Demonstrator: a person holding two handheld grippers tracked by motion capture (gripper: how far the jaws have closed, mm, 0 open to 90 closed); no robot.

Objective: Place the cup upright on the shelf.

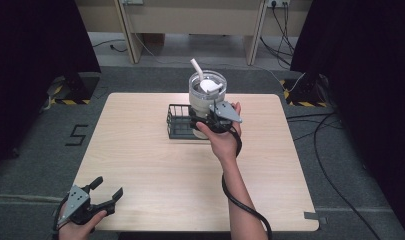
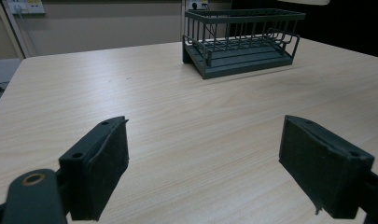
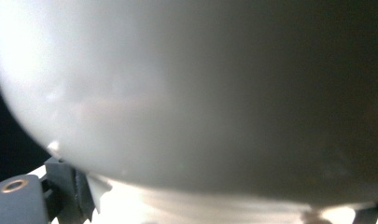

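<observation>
Tumbler point(image 1: 208, 90) with straw sits over the wire rack point(image 1: 179, 121) at the desk's point(image 1: 140, 160) far side, right gripper point(image 1: 208, 121) pinching its body — lower it level. Left gripper point(image 1: 106, 192) rests spread.

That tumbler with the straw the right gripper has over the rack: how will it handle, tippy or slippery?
Probably top-heavy: the tumbler stands tall, with lid and straw up top, above the wire rack. Its smooth, glossy wall may slip in the right gripper. It looks rigid rather than squashy.

Upright white tumbler point(image 1: 207, 95) above wire basket point(image 1: 179, 121)
</observation>
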